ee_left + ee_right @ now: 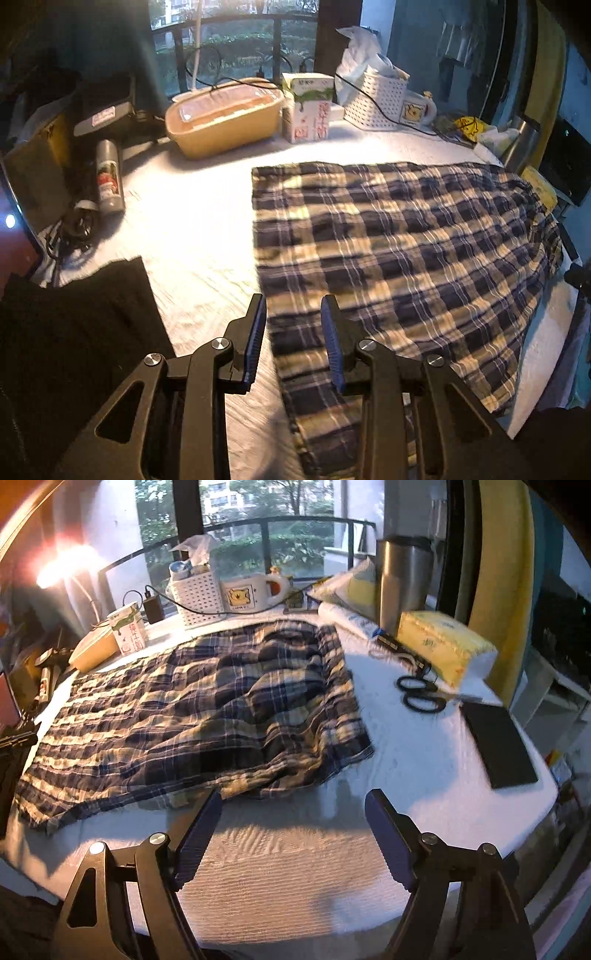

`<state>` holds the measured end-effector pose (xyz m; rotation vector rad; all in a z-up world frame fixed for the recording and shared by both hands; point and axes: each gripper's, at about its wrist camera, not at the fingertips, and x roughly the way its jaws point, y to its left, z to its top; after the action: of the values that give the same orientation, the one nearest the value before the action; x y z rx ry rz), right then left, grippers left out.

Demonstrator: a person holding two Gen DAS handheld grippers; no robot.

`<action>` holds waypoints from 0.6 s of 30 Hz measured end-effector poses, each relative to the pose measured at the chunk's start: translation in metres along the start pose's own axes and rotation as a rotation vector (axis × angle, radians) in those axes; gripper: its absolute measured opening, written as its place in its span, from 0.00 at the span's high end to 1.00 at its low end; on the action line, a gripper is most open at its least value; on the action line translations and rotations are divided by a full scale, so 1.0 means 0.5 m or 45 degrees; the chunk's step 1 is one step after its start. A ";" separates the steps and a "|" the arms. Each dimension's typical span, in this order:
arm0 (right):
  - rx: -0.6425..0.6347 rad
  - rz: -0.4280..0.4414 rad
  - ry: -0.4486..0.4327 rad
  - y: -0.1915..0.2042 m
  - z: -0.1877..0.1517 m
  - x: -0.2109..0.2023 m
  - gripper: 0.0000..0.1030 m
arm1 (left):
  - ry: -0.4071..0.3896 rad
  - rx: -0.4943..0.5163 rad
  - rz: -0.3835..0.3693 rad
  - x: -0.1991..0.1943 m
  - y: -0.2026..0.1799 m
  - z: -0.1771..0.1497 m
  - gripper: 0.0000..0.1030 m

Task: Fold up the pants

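Nearest the lens, the left gripper (293,308) stood narrowly parted over the edge of the plaid pants (399,258), clamping nothing, while the right gripper (293,808) gaped wide and empty over the white table (295,867). Blue and cream, the pants lay folded and rumpled across the tabletop. Only the right view showed scissors (421,692), and only the left a spray can (109,177)

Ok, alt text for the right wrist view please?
Plaid pants lie folded on a white table, with the open, empty right tongs hovering over the bare near edge. Black scissors and a dark flat slab sit to the right.
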<state>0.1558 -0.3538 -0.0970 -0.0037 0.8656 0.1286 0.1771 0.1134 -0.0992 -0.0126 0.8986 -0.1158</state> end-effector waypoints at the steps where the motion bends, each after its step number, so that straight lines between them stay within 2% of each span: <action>1: 0.013 0.007 0.009 0.002 0.000 0.004 0.21 | -0.003 0.007 0.004 0.001 0.004 0.004 0.71; 9: 0.246 0.081 0.059 -0.003 0.009 0.045 0.21 | 0.007 0.056 -0.055 0.023 0.037 0.043 0.70; 13: 0.411 0.116 0.009 -0.029 0.029 0.070 0.21 | 0.006 0.096 -0.090 0.040 0.034 0.083 0.69; 18: 0.564 0.130 -0.033 -0.048 0.056 0.092 0.21 | 0.020 0.104 -0.123 0.067 0.038 0.112 0.62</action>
<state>0.2093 -0.3712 -0.1150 0.4559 0.8535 0.0303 0.2433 0.1267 -0.0914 0.0213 0.9084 -0.2426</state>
